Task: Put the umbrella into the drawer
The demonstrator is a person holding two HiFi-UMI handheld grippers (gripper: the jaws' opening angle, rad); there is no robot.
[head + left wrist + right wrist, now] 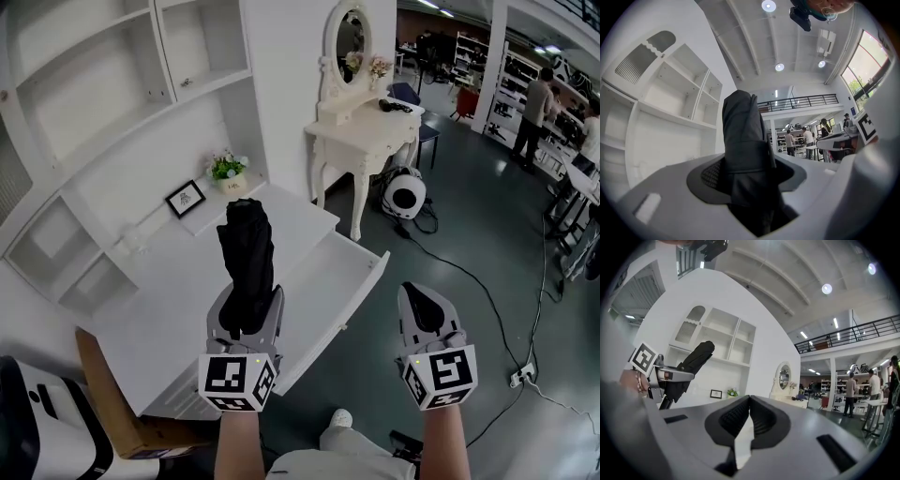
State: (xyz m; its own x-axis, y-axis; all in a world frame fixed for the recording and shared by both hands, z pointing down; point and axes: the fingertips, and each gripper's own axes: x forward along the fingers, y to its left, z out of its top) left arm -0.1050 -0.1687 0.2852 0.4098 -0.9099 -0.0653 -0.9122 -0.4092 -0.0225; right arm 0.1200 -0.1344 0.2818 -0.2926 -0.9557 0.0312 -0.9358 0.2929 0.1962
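A folded black umbrella stands upright in my left gripper, whose jaws are shut on its lower part. In the left gripper view the umbrella fills the gap between the dark pads and rises past them. It hangs over the white desk, just left of the open drawer. My right gripper hovers over the floor to the right of the drawer, with its jaws shut and nothing in them. The right gripper view also catches the umbrella at its left.
A framed picture and a small flower pot sit at the desk's back. Beyond stand a white vanity table with an oval mirror and a round white device. Cables and a power strip lie on the floor; a cardboard box is lower left.
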